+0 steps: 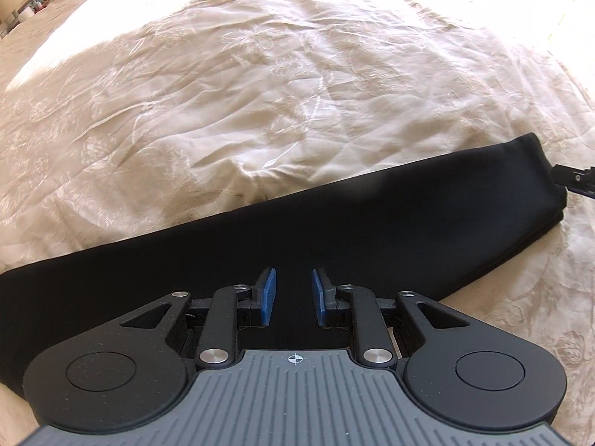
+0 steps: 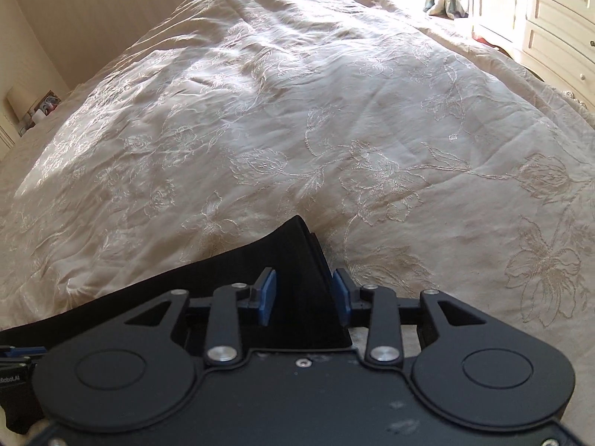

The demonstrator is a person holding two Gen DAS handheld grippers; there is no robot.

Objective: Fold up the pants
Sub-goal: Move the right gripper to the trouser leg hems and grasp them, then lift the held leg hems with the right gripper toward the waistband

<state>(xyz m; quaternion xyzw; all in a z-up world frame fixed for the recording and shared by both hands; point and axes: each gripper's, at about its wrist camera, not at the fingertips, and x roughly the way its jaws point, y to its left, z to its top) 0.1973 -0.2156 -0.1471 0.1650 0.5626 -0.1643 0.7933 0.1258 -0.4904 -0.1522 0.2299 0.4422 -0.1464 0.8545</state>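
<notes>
The long black soft-fabric pants (image 1: 334,223), already doubled into a narrow strip, lie across the cream embroidered bedspread (image 1: 260,85); the left gripper (image 1: 293,293) hangs over the middle of the strip, its blue pads (image 1: 268,295) apart and pinching nothing; the right gripper (image 2: 304,297) straddles the layered hem end (image 2: 305,256), jaws spread, cloth between the pads but not pressed. The likely fault from here is a partial pinch: closing on only the top layers would let the lower ones sag and skew the fold; dragging could also rumple the bedspread. The only writing is a mirrored, partly cut-off label (image 2: 9,380) at the left edge of the right wrist view, not fully readable.
</notes>
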